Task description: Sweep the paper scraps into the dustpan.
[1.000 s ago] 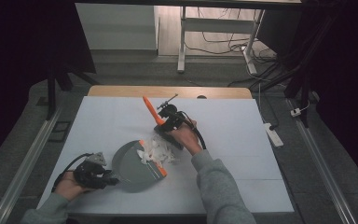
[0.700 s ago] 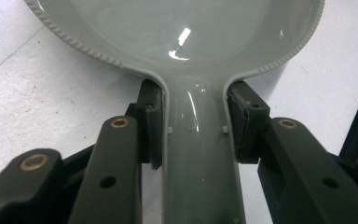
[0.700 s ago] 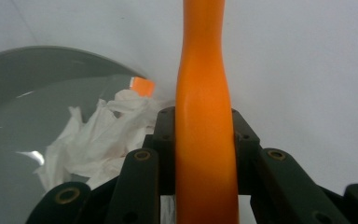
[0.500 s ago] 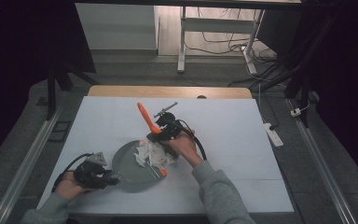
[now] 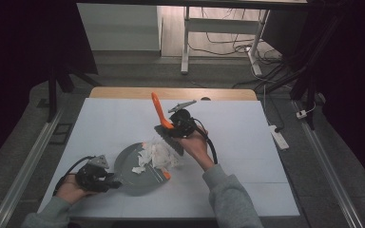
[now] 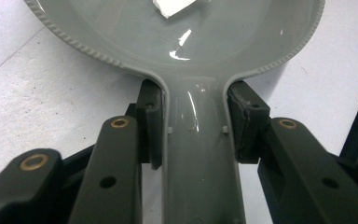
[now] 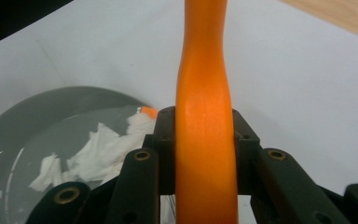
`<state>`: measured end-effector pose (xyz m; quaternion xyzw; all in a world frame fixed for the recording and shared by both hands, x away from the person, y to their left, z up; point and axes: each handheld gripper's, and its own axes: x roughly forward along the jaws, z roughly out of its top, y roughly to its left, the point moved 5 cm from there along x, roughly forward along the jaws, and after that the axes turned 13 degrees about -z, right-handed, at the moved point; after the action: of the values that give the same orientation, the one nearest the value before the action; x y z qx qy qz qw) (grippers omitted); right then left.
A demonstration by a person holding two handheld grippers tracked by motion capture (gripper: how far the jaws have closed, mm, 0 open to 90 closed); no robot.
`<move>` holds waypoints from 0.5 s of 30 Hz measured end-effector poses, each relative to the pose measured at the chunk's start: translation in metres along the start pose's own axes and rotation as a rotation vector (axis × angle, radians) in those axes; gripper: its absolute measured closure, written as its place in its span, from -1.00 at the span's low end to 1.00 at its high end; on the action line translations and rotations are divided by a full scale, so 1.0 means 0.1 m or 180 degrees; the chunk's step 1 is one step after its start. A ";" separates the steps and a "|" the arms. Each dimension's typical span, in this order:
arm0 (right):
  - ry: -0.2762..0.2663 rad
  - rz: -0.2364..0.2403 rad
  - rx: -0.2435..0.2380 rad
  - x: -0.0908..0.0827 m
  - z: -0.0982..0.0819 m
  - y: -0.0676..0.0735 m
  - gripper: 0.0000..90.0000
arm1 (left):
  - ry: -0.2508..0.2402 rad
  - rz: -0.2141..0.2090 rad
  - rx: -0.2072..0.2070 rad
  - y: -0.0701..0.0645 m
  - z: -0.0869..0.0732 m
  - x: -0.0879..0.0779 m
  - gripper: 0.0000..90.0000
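From the high view, a round grey plastic dustpan lies on the white-covered table with crumpled white paper scraps at its right edge; the left gripper sits at its left, while the right gripper holds an orange-handled brush tilted above the scraps. In the left gripper view, the fingers pinch the dustpan's grey handle from both sides. In the right gripper view, the fingers clamp the brush's orange handle, the dustpan and scraps lying beyond to the left.
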<state>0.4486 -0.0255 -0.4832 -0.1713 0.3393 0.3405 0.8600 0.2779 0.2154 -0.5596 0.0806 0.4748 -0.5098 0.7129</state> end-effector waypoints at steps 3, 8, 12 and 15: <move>0.0020 -0.0138 0.0032 0.00 -0.02 -0.09 0.57 | 0.0000 0.0000 0.0002 0.00 0.00 0.00 0.36; 0.0191 -0.0284 0.0029 0.17 -0.09 -0.17 0.57 | 0.0009 -0.0002 0.0008 0.00 0.01 0.01 0.36; 0.0310 -0.0280 0.0048 0.36 -0.13 -0.16 0.57 | 0.0008 -0.0001 0.0010 0.00 0.01 0.01 0.36; 0.0332 -0.0183 0.0058 0.42 -0.11 -0.06 0.57 | 0.0006 -0.0006 0.0010 0.01 0.01 0.01 0.36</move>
<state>0.4699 -0.0163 -0.5200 -0.1907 0.3817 0.3032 0.8520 0.2789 0.2146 -0.5601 0.0817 0.4747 -0.5111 0.7119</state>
